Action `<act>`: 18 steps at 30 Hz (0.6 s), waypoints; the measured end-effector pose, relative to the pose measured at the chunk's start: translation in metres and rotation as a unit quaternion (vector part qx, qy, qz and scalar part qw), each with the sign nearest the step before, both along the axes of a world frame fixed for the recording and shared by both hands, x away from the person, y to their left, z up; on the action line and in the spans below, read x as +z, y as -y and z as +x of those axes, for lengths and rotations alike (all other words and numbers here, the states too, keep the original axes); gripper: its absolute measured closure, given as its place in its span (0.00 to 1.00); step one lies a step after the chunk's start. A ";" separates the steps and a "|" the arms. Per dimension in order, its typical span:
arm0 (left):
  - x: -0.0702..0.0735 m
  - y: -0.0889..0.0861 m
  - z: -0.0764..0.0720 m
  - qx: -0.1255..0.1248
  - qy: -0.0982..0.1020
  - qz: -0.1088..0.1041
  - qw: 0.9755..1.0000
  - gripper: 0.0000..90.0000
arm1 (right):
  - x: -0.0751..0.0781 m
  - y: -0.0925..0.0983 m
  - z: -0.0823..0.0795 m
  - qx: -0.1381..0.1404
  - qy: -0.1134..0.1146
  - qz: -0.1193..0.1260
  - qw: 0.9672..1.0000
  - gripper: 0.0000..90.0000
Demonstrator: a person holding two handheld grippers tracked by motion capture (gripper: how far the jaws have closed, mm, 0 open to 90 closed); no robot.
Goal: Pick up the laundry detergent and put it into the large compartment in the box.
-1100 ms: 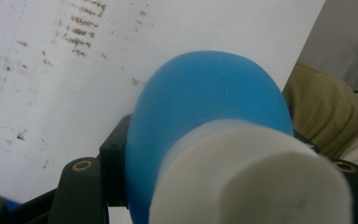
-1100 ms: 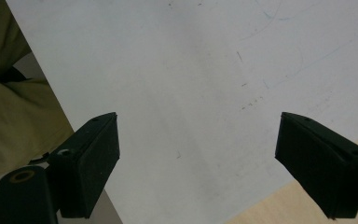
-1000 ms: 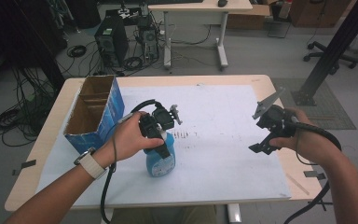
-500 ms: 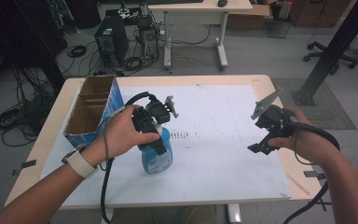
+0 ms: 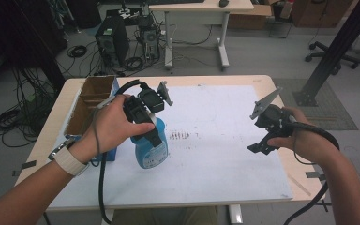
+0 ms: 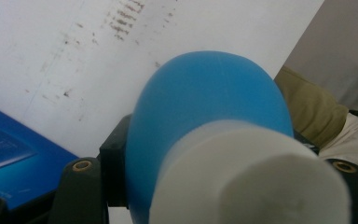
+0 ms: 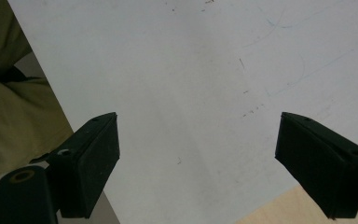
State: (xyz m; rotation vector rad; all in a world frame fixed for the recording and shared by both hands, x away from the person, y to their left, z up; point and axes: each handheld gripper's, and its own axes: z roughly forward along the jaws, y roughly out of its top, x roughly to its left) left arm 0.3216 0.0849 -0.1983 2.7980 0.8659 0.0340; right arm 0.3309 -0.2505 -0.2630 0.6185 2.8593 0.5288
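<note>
White paper (image 5: 225,154) covers my tabletop (image 5: 206,80), where my left claw (image 5: 146,129) squeezes the blue bottle (image 5: 151,149) by its neck beside the box (image 5: 90,101), so my right claw (image 5: 264,136) waits wide.

Beyond the tools, a light wooden counter (image 5: 272,84) under a white sheet (image 5: 215,140) stands on a grey floor (image 5: 262,51). Farther off is a pale desk with white legs (image 5: 201,9), with black computer towers (image 5: 112,42) and tangled black cables (image 5: 14,119) left of it. A black metal post (image 5: 333,51) slants right of the tools, near a black wheeled chair base (image 5: 342,54).
</note>
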 end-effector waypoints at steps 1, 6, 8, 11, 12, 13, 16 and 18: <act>0.003 -0.001 0.000 0.002 0.001 -0.001 1.000 0.42 | 0.000 0.000 0.000 -0.001 0.000 -0.001 1.000 0.15; 0.015 -0.007 -0.002 0.015 0.003 -0.003 1.000 0.42 | 0.000 -0.002 0.000 0.002 0.000 -0.001 1.000 0.15; 0.020 -0.009 -0.003 0.021 0.003 0.001 1.000 0.42 | 0.000 -0.003 0.001 0.003 0.000 -0.001 1.000 0.15; 0.028 -0.011 -0.004 0.029 0.008 0.004 1.000 0.42 | 0.000 -0.003 0.001 0.004 0.000 -0.002 1.000 0.15; 0.030 -0.012 -0.004 0.033 0.008 0.004 0.999 0.42 | 0.000 -0.004 0.001 0.004 0.000 0.000 1.000 0.15; 0.032 -0.013 -0.004 0.036 0.008 0.004 0.999 0.42 | 0.000 -0.004 0.001 0.004 0.000 0.000 1.000 0.15; 0.041 -0.017 -0.004 0.044 0.008 0.004 0.999 0.42 | 0.000 -0.004 0.001 0.006 -0.001 -0.001 1.000 0.15; 0.047 -0.018 -0.004 0.048 0.010 0.005 0.999 0.42 | 0.000 -0.004 0.002 0.006 -0.001 -0.002 1.000 0.15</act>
